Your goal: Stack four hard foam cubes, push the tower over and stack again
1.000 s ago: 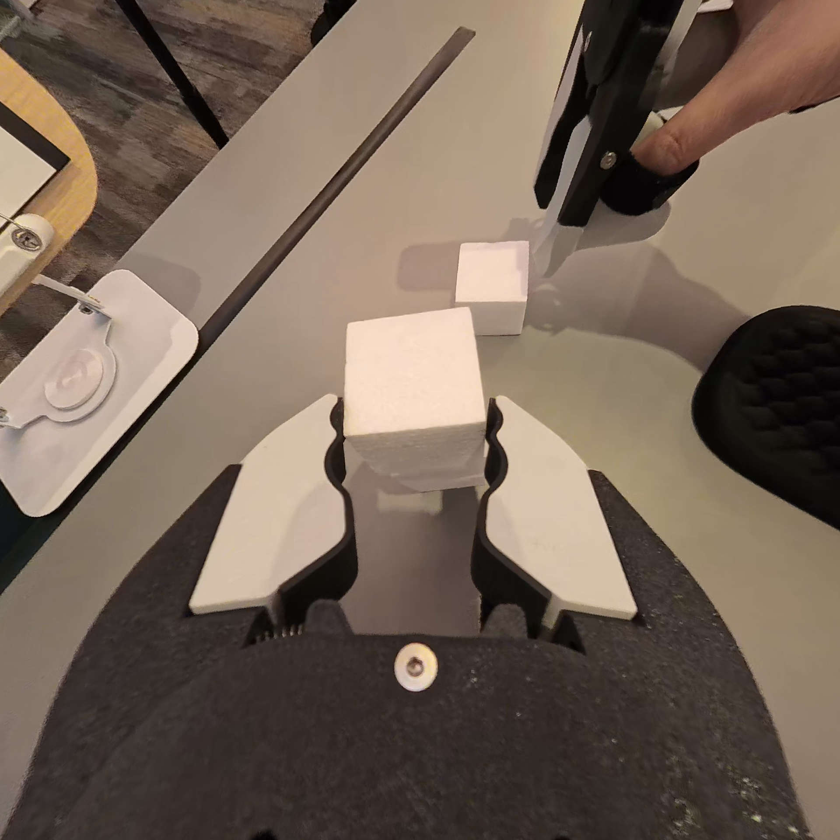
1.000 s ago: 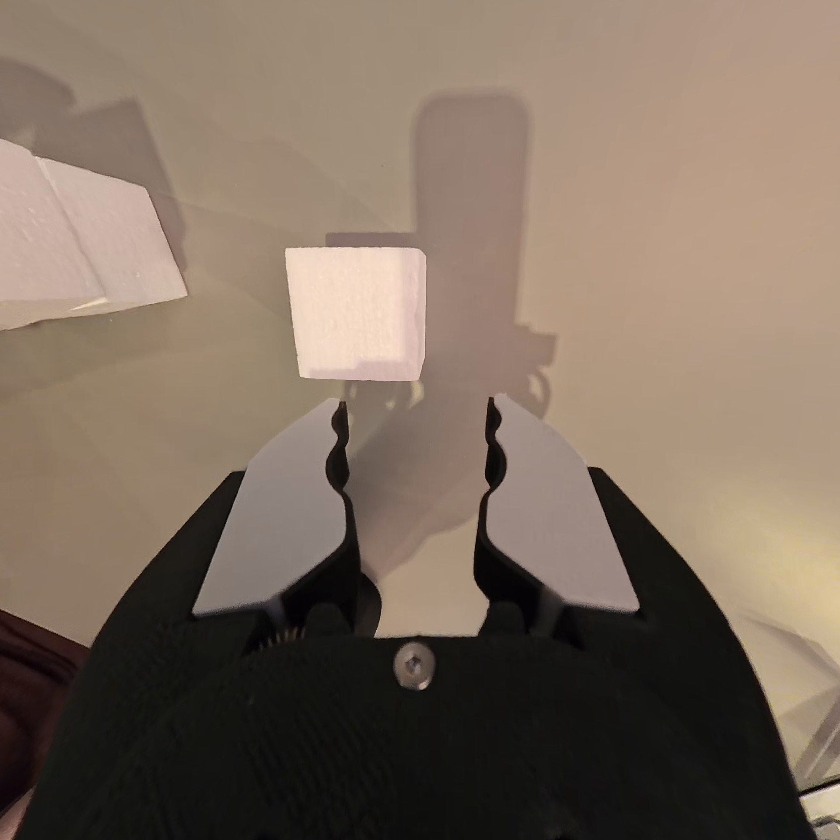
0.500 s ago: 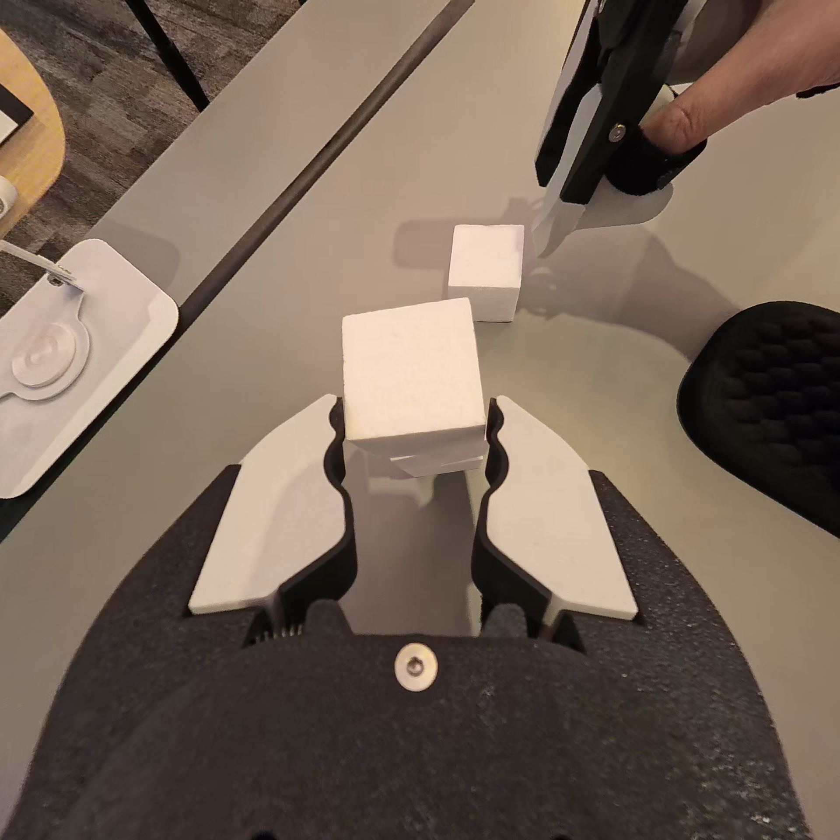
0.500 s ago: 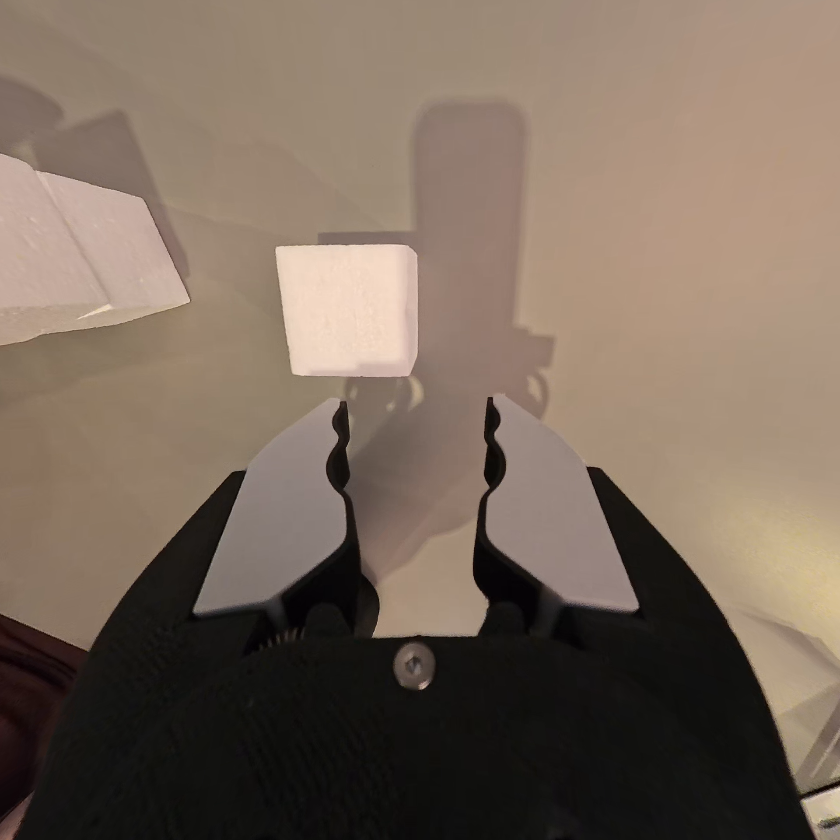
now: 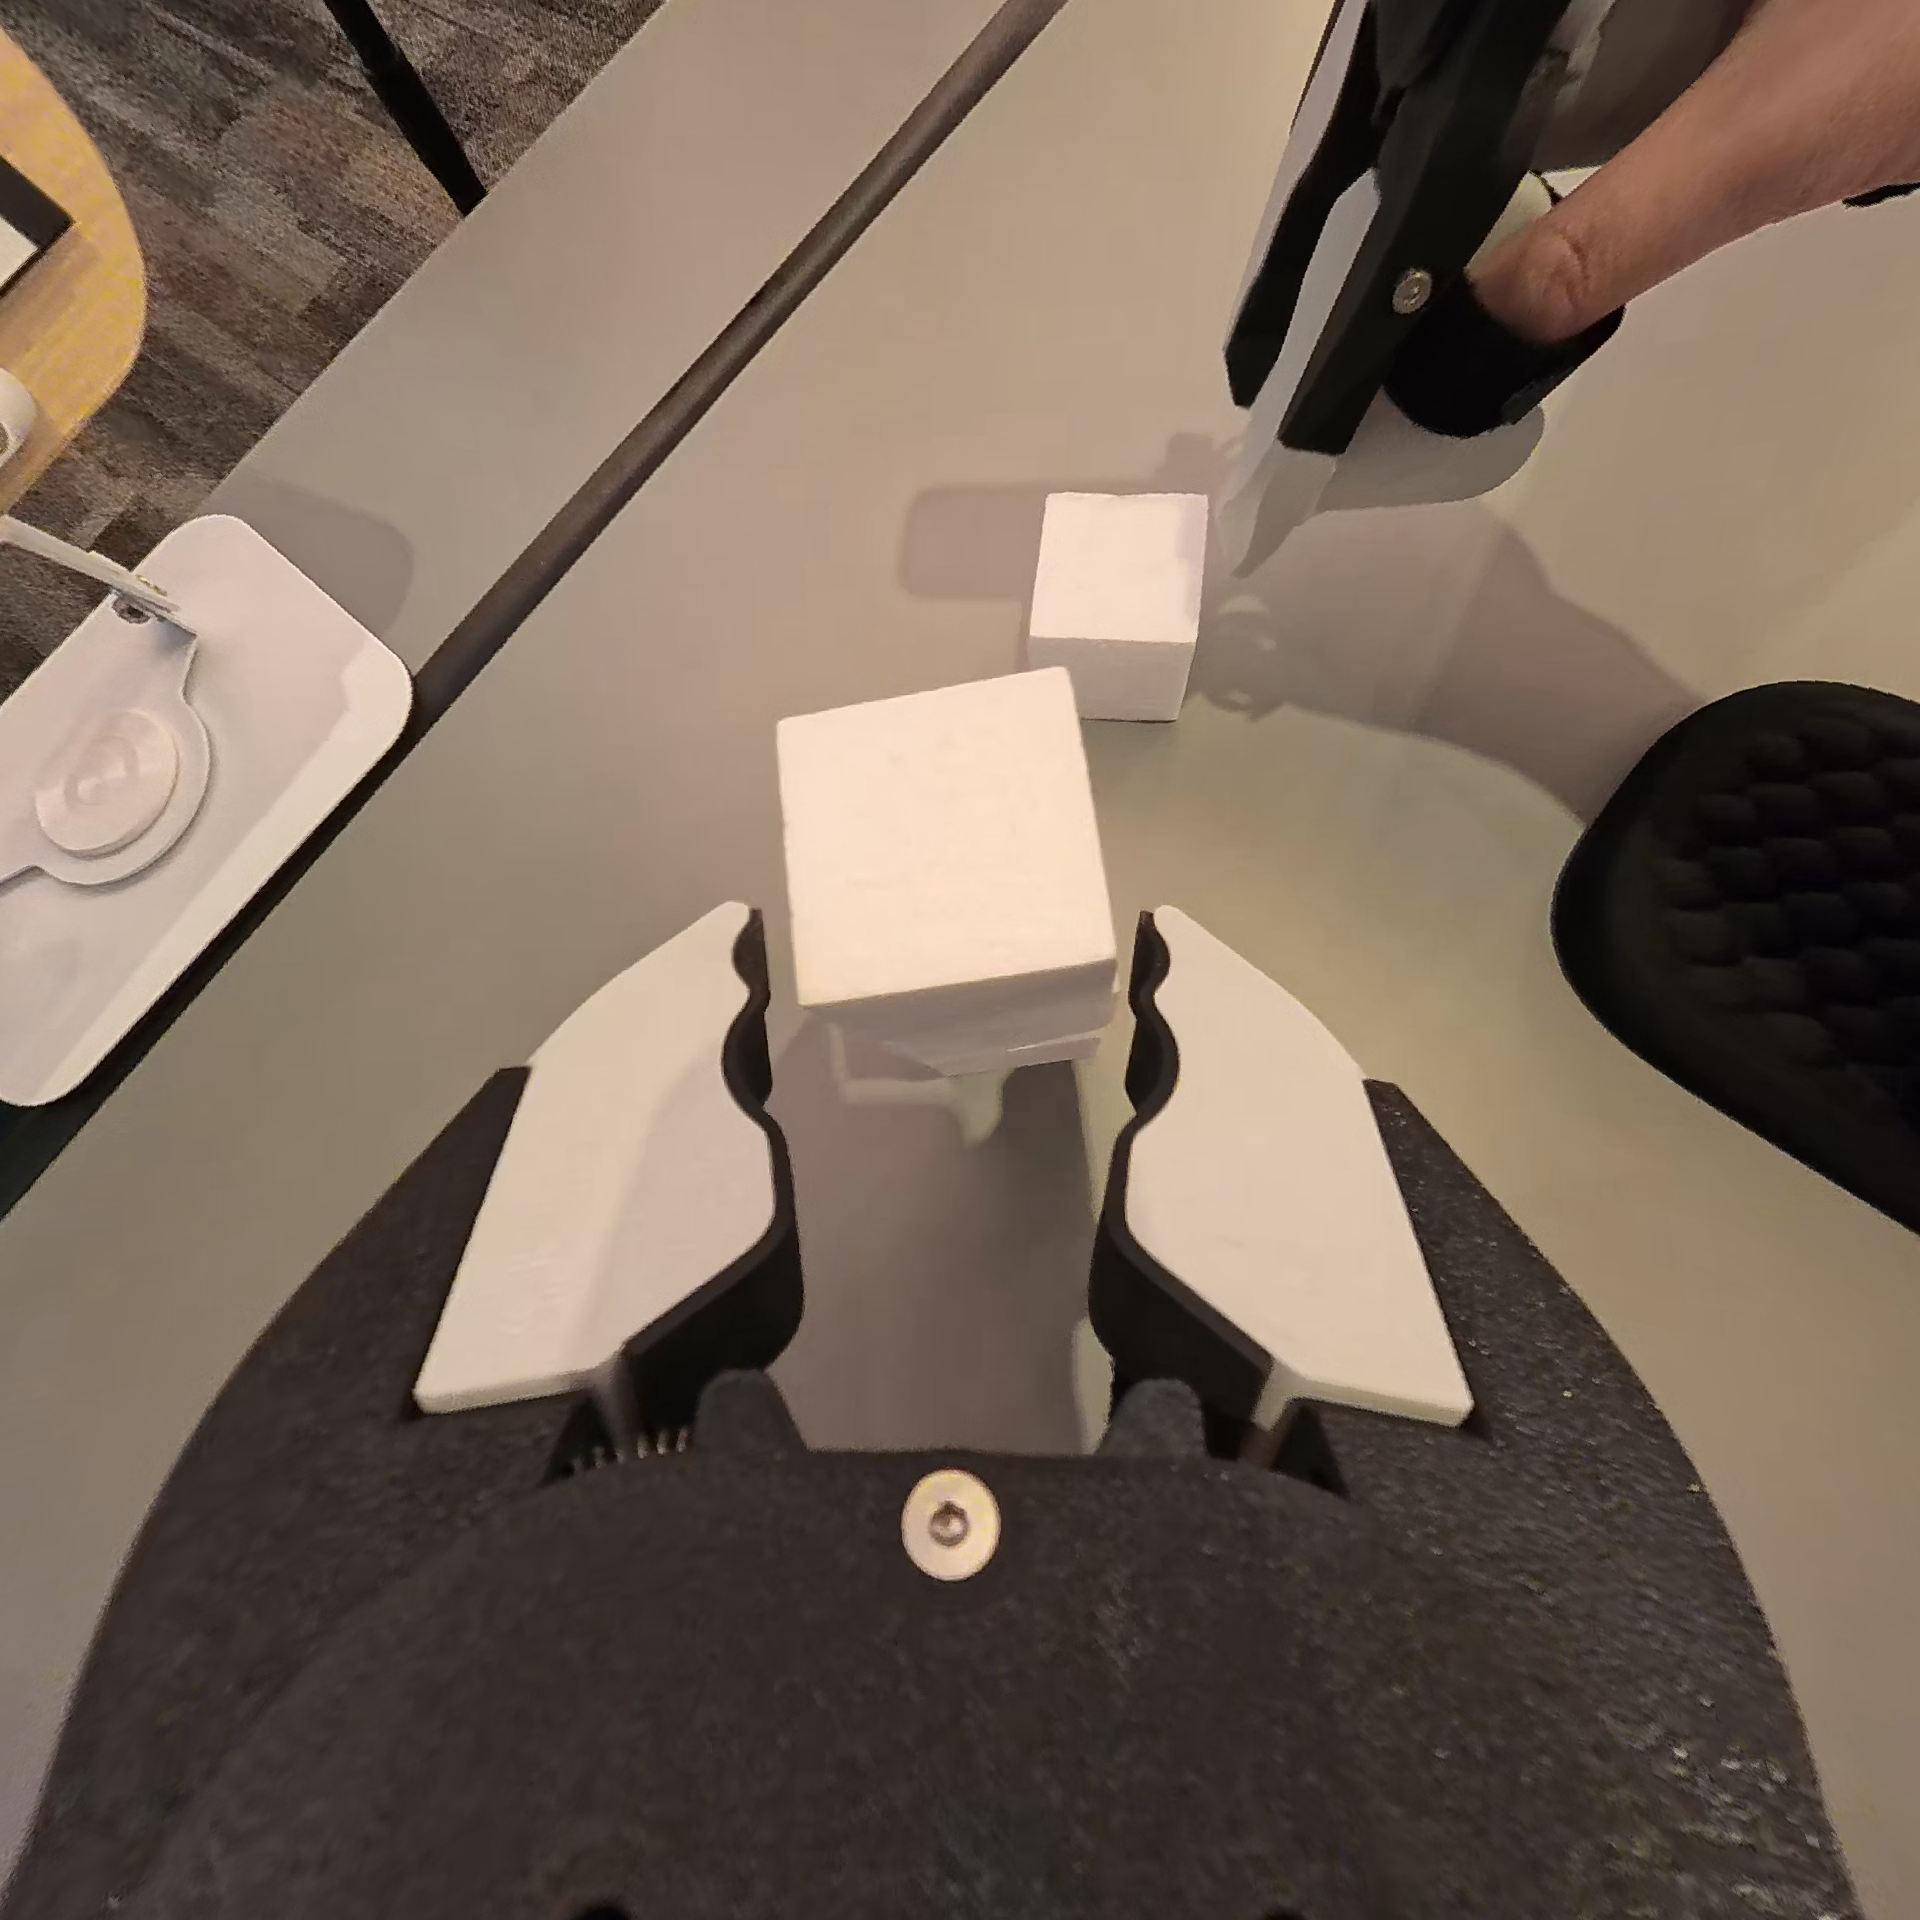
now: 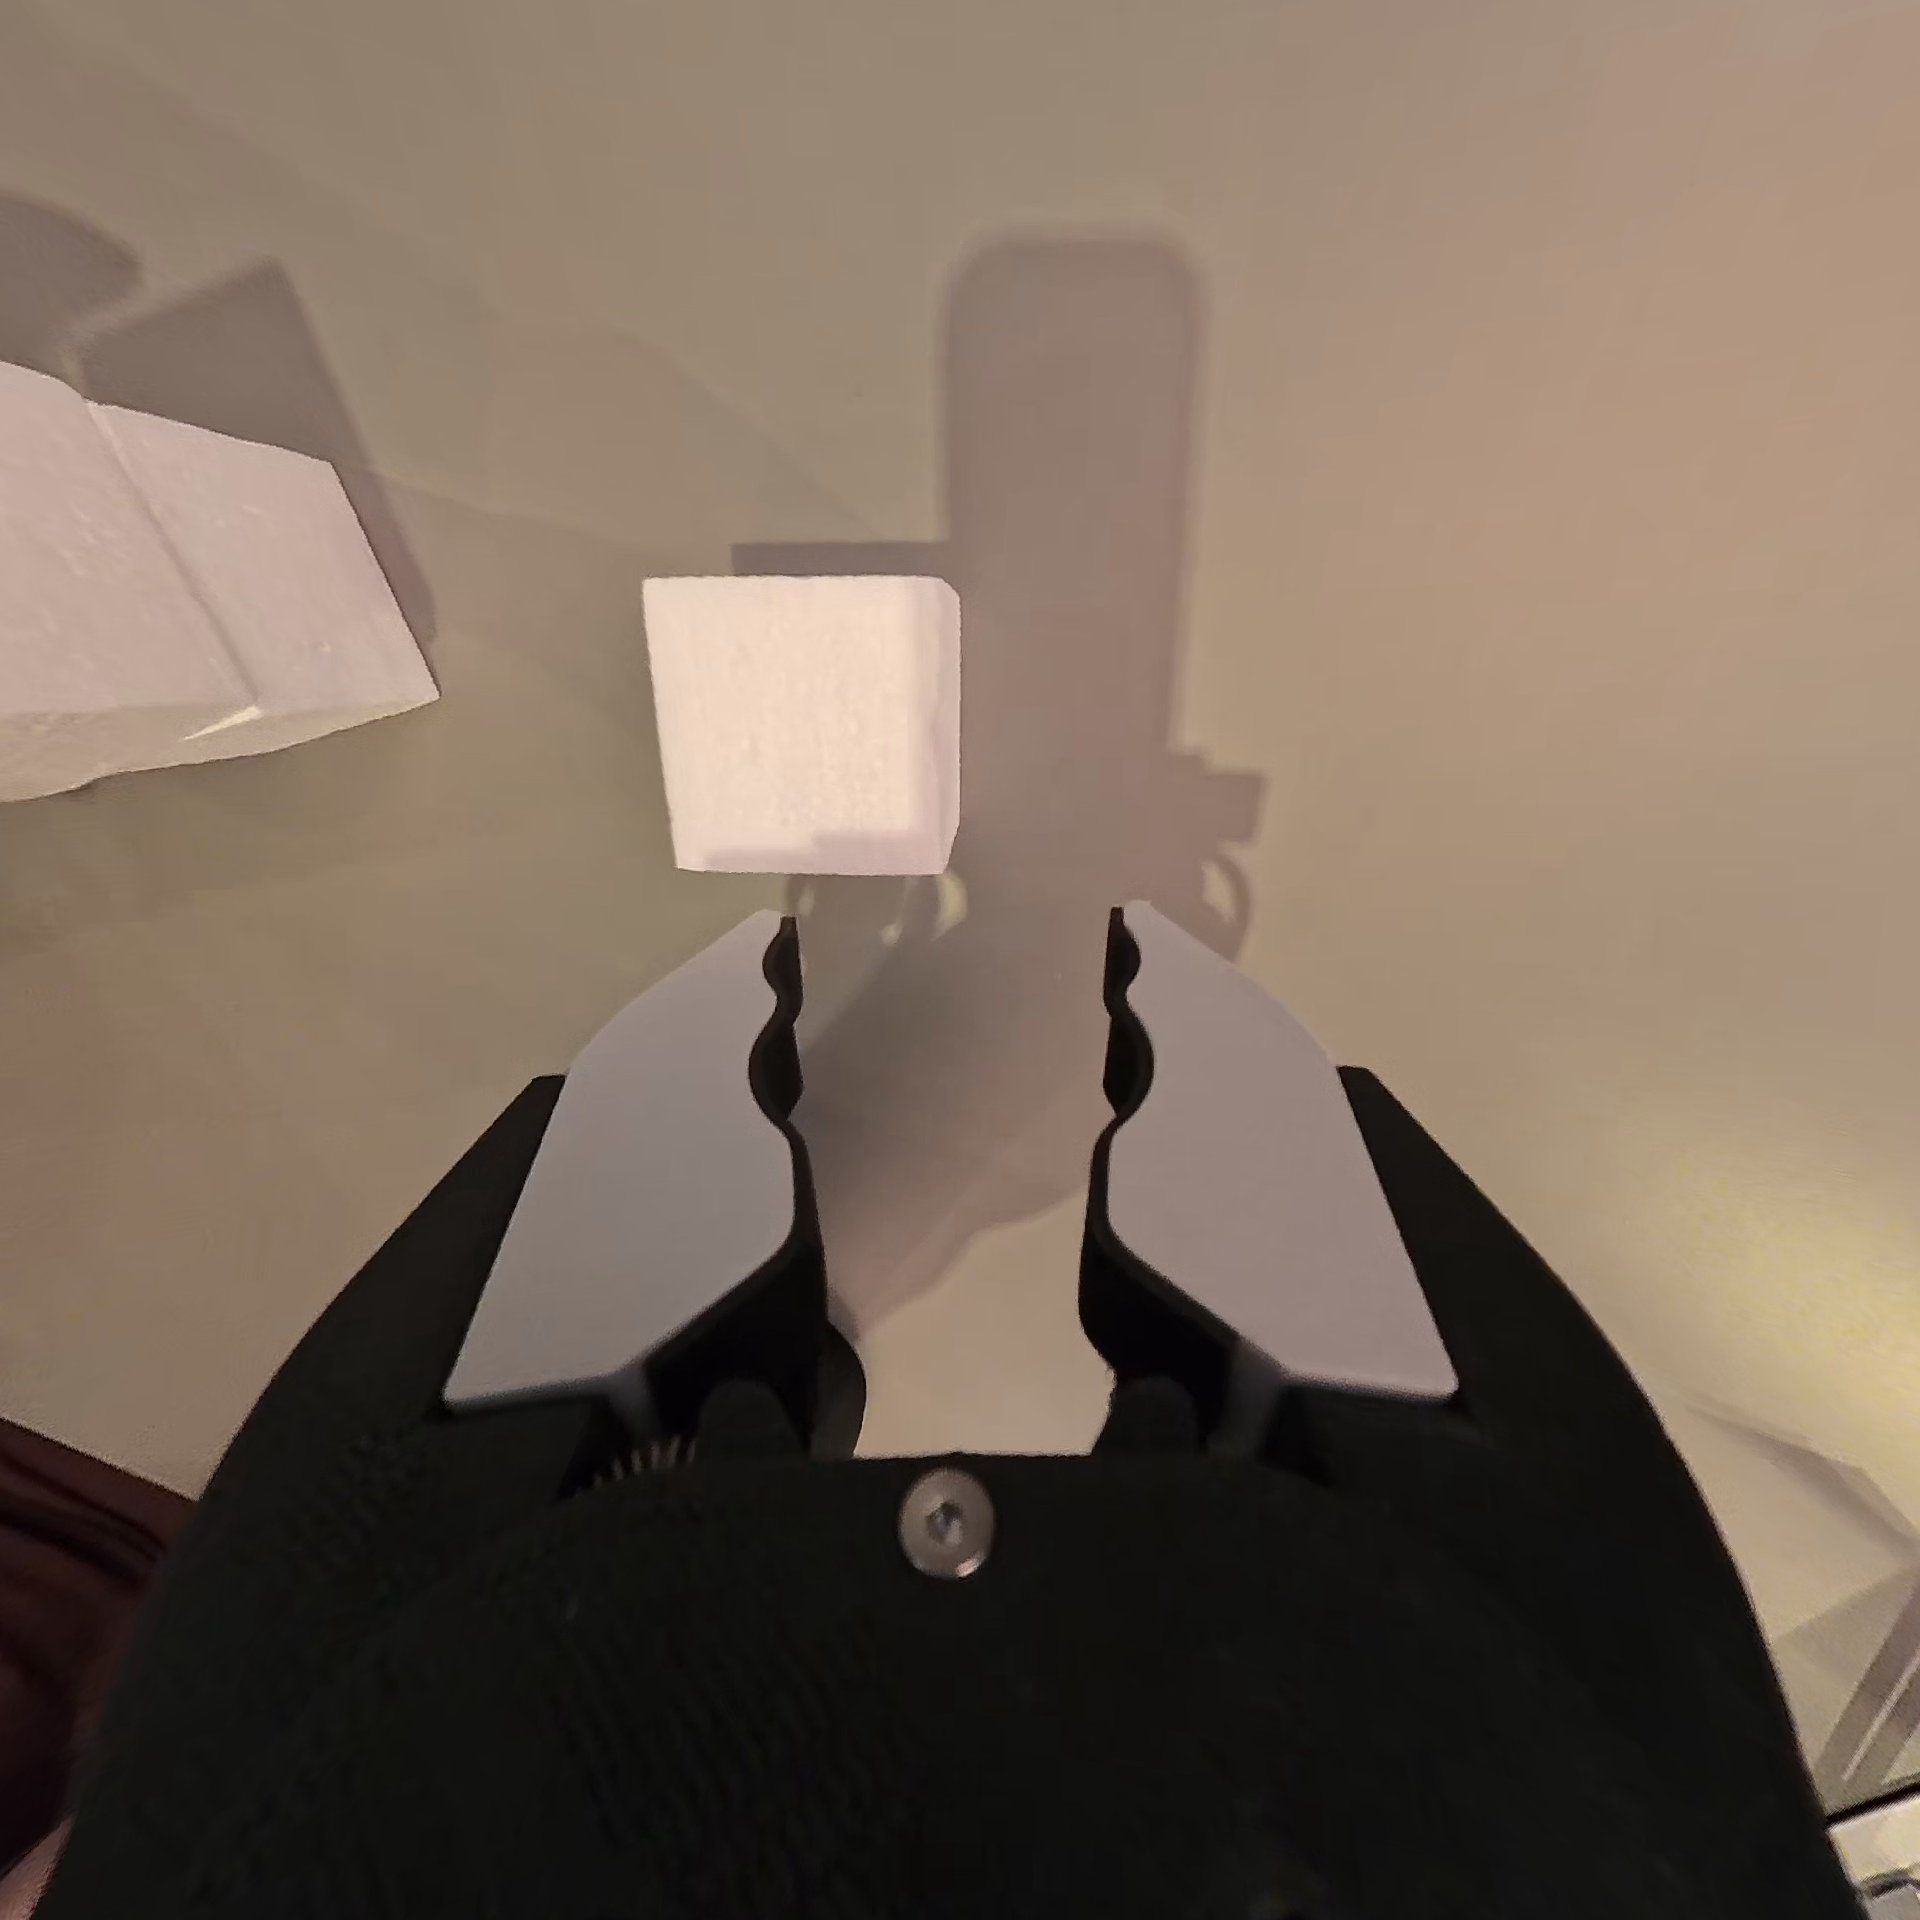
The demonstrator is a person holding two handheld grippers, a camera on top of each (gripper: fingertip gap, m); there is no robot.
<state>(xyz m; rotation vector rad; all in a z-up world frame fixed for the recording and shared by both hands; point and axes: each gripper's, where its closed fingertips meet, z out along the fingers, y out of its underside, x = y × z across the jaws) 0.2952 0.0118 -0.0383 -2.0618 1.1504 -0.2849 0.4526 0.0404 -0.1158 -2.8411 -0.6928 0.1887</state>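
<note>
Looking down the left gripper (image 5: 948,925), its white fingers (image 5: 644,1132) are spread with a clear gap on both sides of the foam stack (image 5: 940,842); so nothing's pinched, the stack just stands between the tips on the grey table (image 5: 582,727); I can see the top cube's face and slivers of the cubes under it, slightly twisted against each other, but can't honestly count how many from up here.

The right gripper (image 6: 954,914) is spread too, jaws apart and holding nothing; it hangs above the table with the loose cube (image 6: 800,727) just past its tips, a bit left of the gap, not touching; in that same view the stack pokes in at the left edge as a long white block.

From the left wrist view the loose cube (image 5: 1120,608) lies on the table beyond the stack, near it but apart; the right gripper (image 5: 1262,509) comes down right beside it, held by a hand (image 5: 1662,156); a black mesh chair seat (image 5: 1756,914) sits on the right; a white flat stand base (image 5: 156,790) rests on the neighbouring table on the left.
</note>
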